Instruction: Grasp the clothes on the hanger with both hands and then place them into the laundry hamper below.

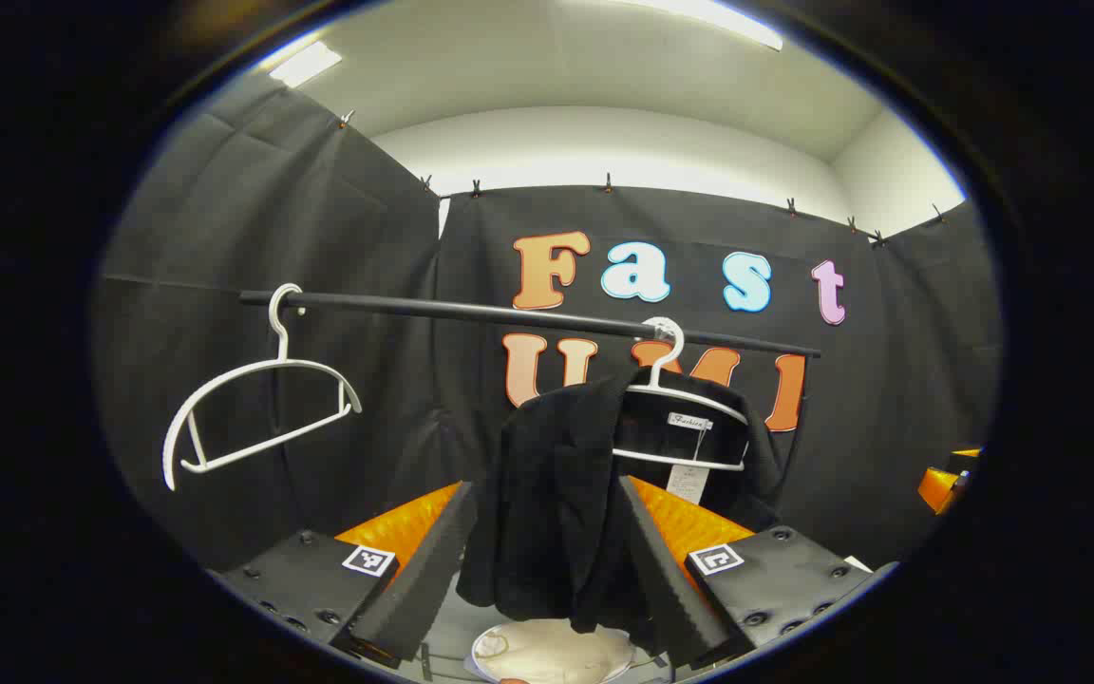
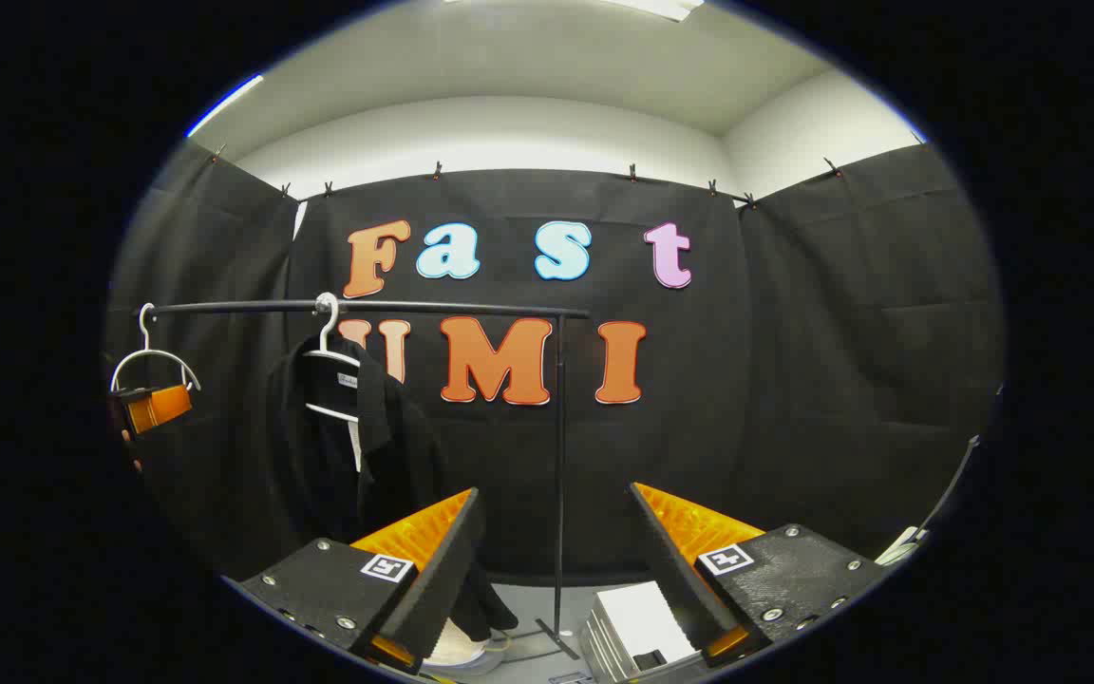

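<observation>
- My left tongs (image 1: 547,560) gape wide and empty, with the black jacket (image 1: 556,494) just beyond them, hung on its white hanger (image 1: 685,423) from the rail (image 1: 471,311).
- My right tongs (image 2: 552,560) are equally wide, empty, well right of the jacket.
- It looks soft and light; I'd pinch both shoulders.
- The white hamper (image 1: 547,655) sits below the jacket.

Little can be read here. A small white neck label (image 1: 689,421) sits inside the collar of the black garment (image 1: 556,494) on the white hanger (image 1: 685,399); it carries a line of cursive script too small to make out. A white paper tag (image 1: 689,480) hangs below it, its print illegible. Each finger of the left gripper (image 1: 547,560) and the right gripper (image 2: 552,560) bears a square black-and-white marker (image 1: 368,560), a coded pattern rather than text.
</observation>
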Demonstrator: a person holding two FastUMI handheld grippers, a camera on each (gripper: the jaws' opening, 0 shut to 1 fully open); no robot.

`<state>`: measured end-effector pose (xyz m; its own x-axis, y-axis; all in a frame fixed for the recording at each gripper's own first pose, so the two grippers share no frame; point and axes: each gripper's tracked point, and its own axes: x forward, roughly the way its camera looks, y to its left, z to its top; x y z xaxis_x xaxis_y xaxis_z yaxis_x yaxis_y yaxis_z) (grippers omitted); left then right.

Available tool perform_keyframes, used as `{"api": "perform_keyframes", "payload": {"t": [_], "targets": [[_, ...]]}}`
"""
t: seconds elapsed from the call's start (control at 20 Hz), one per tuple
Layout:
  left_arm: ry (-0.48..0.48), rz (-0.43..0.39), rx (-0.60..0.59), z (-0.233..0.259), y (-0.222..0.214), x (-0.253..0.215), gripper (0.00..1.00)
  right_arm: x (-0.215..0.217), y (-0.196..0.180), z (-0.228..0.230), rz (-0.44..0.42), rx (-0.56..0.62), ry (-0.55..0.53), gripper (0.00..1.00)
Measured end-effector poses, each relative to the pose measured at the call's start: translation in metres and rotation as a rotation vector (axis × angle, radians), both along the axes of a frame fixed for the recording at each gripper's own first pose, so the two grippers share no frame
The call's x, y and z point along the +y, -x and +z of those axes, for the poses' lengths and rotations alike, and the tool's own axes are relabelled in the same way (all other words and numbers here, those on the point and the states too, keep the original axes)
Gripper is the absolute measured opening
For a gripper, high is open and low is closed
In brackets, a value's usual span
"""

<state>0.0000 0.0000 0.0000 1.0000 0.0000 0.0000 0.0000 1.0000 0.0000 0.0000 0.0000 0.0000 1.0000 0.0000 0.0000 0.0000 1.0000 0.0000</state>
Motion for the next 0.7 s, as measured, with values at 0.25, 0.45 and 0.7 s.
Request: {"api": "perform_keyframes", "payload": {"t": [0.25, 0.45, 0.7], "targets": [[-0.022, -0.002, 0.0, -0.004, -0.013, 0.009, 0.93, 0.034, -0.023, -0.006, 0.027, 0.014, 0.006, 0.93], [-0.02, -0.025, 0.011, -0.012, -0.035, 0.019, 0.93, 0.066, -0.045, -0.005, 0.022, 0.002, -0.013, 0.93], [-0.006, -0.063, 0.025, -0.026, -0.07, 0.036, 0.93, 0.103, -0.073, -0.015, -0.01, 0.0, -0.002, 0.94]]}}
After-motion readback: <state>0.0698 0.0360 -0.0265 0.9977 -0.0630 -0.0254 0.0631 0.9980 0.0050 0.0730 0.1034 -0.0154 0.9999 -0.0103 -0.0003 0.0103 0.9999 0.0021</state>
